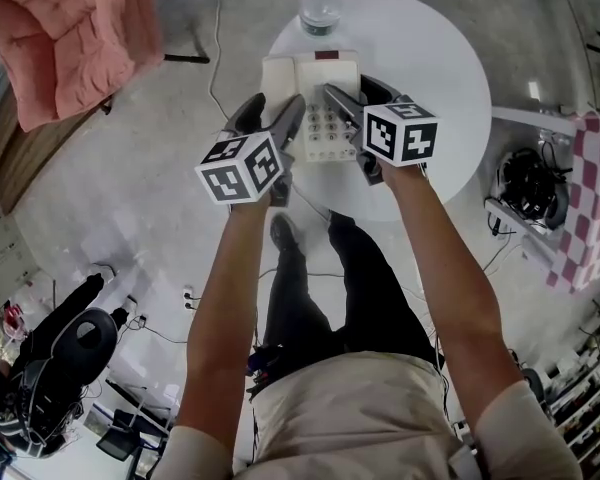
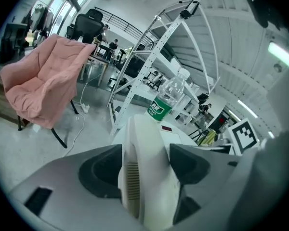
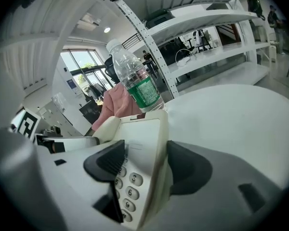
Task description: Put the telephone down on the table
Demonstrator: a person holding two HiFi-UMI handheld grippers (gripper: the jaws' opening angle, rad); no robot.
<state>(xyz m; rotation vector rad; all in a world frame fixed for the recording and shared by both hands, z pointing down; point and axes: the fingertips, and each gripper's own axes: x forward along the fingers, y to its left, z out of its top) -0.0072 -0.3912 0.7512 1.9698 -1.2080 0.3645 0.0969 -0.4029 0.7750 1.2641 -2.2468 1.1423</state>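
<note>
The round white table (image 1: 440,78) fills the far end of the space, with a pink padded chair (image 1: 75,33) off to its left on the grey floor. Over the near part of the tabletop sits the cream telephone (image 1: 325,128), keypad up and caught from both sides. Whether its base is actually touching the surface I can't make out from here.

The left gripper (image 1: 276,108) is clamped across the handset (image 2: 144,148) along the telephone's left side, dark pads pressed on either flank of it, the slotted earpiece end nearest the camera. The right gripper (image 1: 352,93) is clenched on the telephone's right edge (image 3: 139,134), one jaw lying over the number keys and the other against the outer side (both markered cubes hang on the near side of the phone).

Just beyond the telephone, upright near the table's far rim, stands a clear plastic bottle (image 1: 320,3) with a green label and white cap.
</note>
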